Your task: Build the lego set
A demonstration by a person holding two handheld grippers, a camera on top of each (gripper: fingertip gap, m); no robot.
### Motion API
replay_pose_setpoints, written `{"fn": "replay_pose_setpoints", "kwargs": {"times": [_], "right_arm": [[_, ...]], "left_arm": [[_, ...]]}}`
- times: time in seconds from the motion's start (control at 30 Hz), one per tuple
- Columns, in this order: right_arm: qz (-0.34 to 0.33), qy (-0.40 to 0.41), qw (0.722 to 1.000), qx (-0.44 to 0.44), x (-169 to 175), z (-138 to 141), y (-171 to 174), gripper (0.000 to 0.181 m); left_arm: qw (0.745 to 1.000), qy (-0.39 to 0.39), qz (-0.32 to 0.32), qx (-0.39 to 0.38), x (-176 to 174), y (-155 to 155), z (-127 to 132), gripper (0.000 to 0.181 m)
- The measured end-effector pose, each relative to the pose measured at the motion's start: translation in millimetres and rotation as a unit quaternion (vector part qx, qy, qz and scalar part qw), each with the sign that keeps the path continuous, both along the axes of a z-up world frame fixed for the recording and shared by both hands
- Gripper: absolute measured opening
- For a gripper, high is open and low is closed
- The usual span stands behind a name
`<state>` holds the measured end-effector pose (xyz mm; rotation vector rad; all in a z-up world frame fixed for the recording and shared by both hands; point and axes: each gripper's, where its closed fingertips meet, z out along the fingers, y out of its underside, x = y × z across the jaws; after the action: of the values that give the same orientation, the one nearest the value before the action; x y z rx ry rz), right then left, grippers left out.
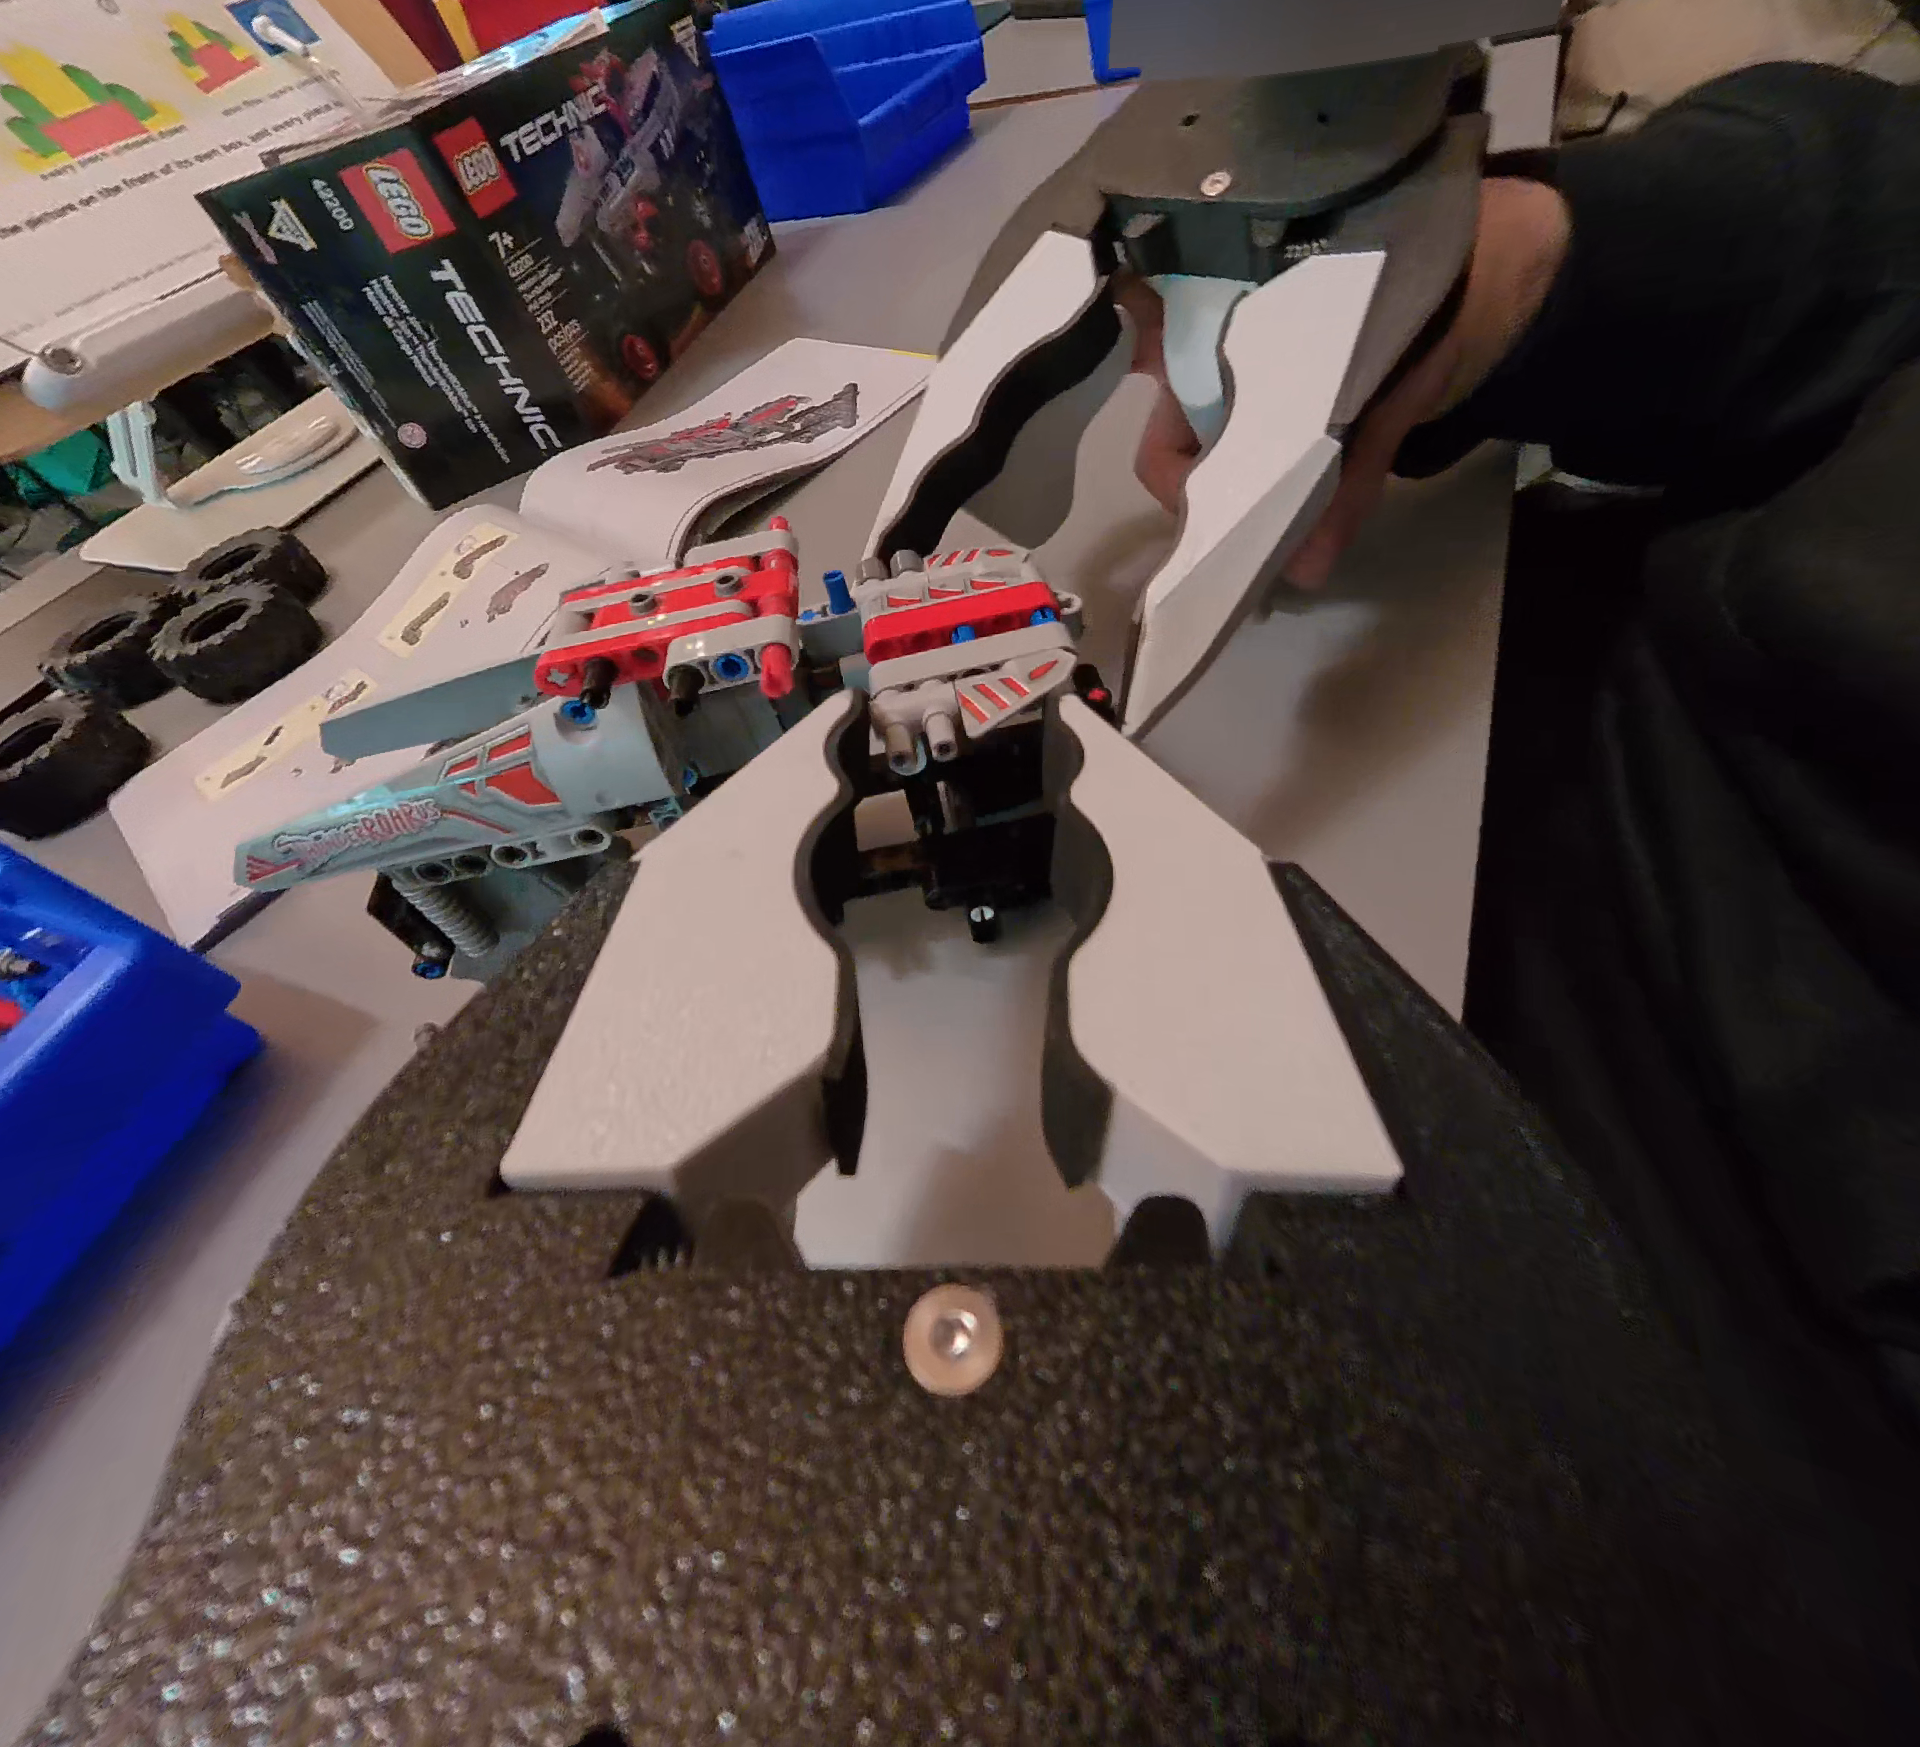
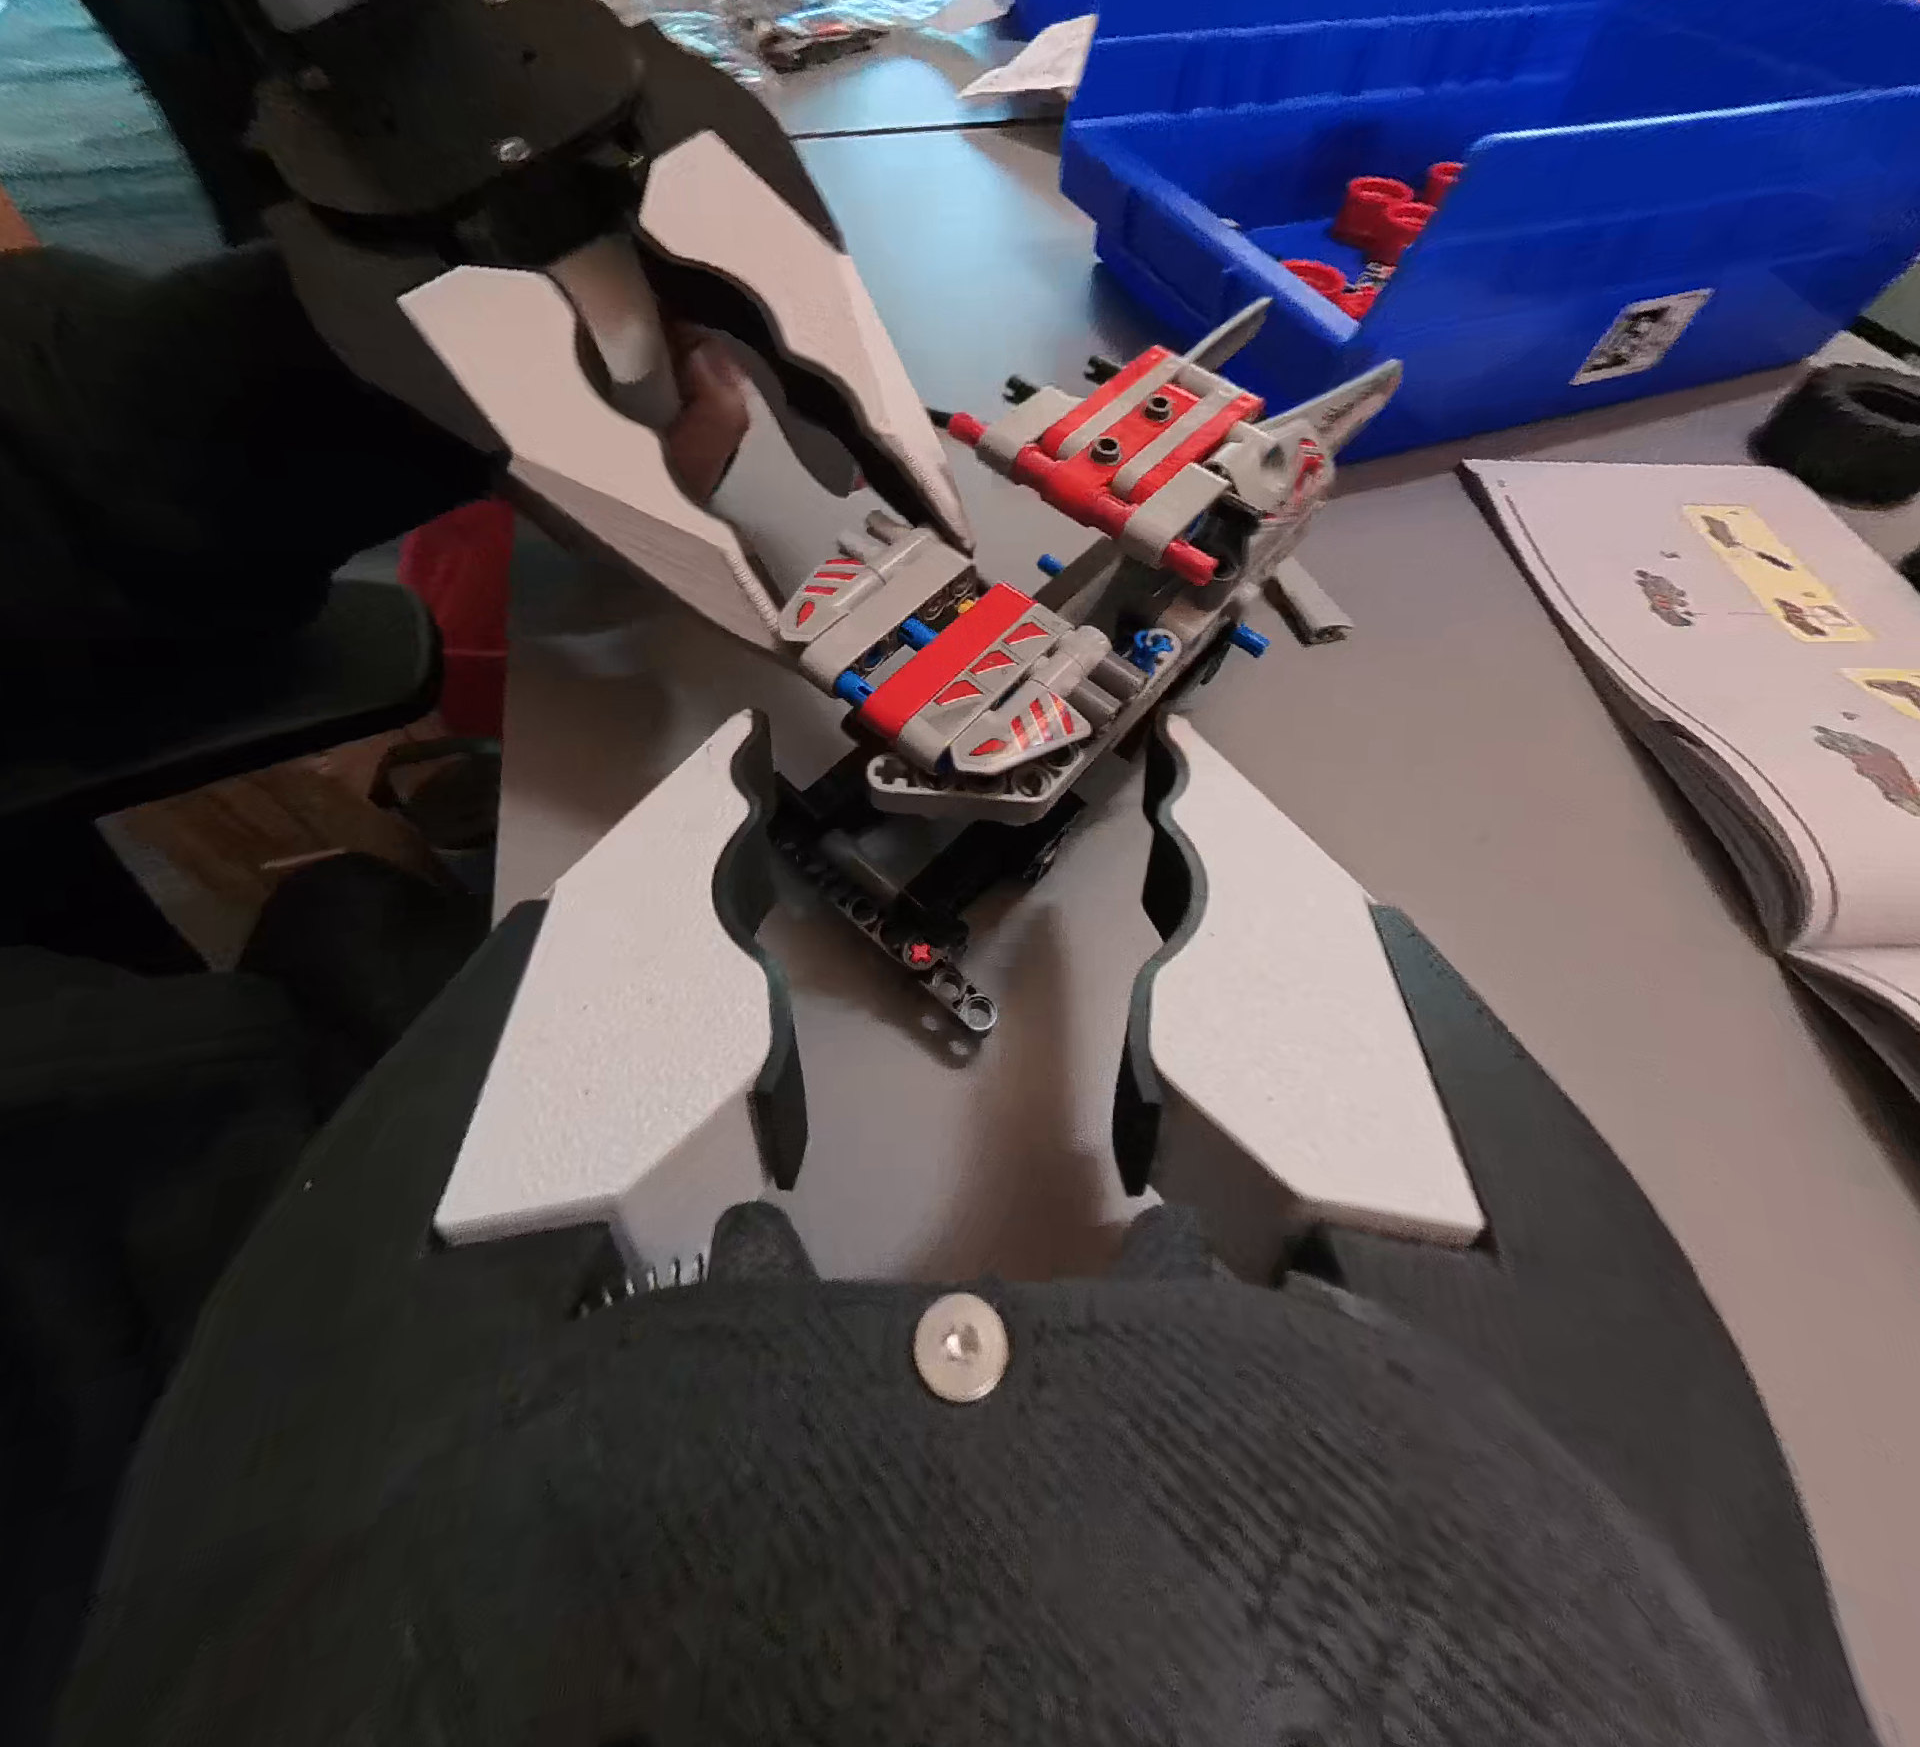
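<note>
Grey, red and black, the half-built lego model (image 1: pixel 790 700) lies on the pale surface (image 1: pixel 1299 762) in the left wrist view, partly over the open instruction booklet (image 1: pixel 644 492), with loose black tyres (image 1: pixel 156 648) to its left. The left gripper (image 1: pixel 951 721) has its fingers spread on either side of the model's black rear frame, and actual contact is hard to judge. Opposite, the right gripper (image 1: pixel 997 637) reaches in, fingers apart. In the right wrist view the right gripper (image 2: pixel 951 736) stands wide open around the model's (image 2: pixel 1039 658) near end, gripping nothing, while the left gripper (image 2: pixel 862 596) touches its grey panel; blue bins (image 2: pixel 1558 139) sit behind, cropped by the frame.
</note>
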<state>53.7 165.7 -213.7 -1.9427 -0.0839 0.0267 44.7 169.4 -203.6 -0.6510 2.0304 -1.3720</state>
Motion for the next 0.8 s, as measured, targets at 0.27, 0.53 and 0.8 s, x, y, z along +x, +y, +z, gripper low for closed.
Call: {"fn": "replay_pose_setpoints", "kwargs": {"times": [0.27,0.53,0.8], "right_arm": [[-0.07,-0.005,0.997,0.036,6,11,-13,0.071],[-0.016,-0.017,1.0,0.017,15,5,-36,0.058],[0.0,-0.044,0.999,0.021,14,5,-41,0.05]], "left_arm": [[0.996,-0.008,0.094,0.012,13,-11,0,0.03],[0.997,-0.024,0.062,0.045,10,-37,0,0.025],[0.981,-0.023,0.004,0.194,-3,-40,10,0.026]]}}
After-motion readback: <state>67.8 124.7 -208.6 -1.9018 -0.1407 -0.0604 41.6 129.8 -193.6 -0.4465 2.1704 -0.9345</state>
